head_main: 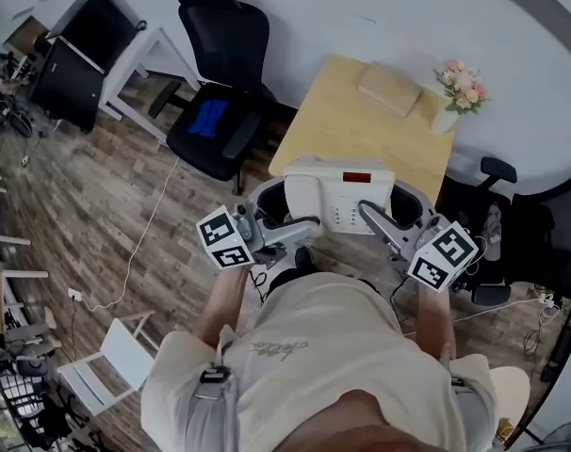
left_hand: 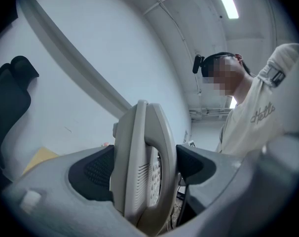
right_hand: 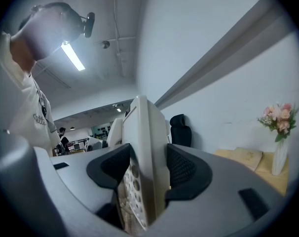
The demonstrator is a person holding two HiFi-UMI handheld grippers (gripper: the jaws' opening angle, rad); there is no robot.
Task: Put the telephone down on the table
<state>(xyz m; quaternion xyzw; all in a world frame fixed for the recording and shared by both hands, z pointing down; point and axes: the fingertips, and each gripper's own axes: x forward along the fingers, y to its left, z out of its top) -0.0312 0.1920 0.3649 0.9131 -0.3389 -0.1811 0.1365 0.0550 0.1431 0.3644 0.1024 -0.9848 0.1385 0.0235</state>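
Observation:
A pale grey desk telephone (head_main: pixel 337 194) with a handset on its left and a red display hangs in the air just short of the wooden table (head_main: pixel 347 111). My left gripper (head_main: pixel 287 217) is shut on its handset side, and my right gripper (head_main: pixel 384 217) is shut on its keypad side. In the left gripper view the telephone (left_hand: pixel 142 169) stands edge-on between the black pads (left_hand: pixel 97 174). From the right gripper view the phone's edge (right_hand: pixel 144 167) and keypad are pinched between the pads (right_hand: pixel 181 169).
On the table's far end lie a tan book (head_main: pixel 391 88) and a white vase of pink flowers (head_main: pixel 455 92). A black office chair (head_main: pixel 220 73) with a blue cloth stands left of the table. Another dark chair (head_main: pixel 540 234) is at the right. A white cable (head_main: pixel 139 243) runs over the wooden floor.

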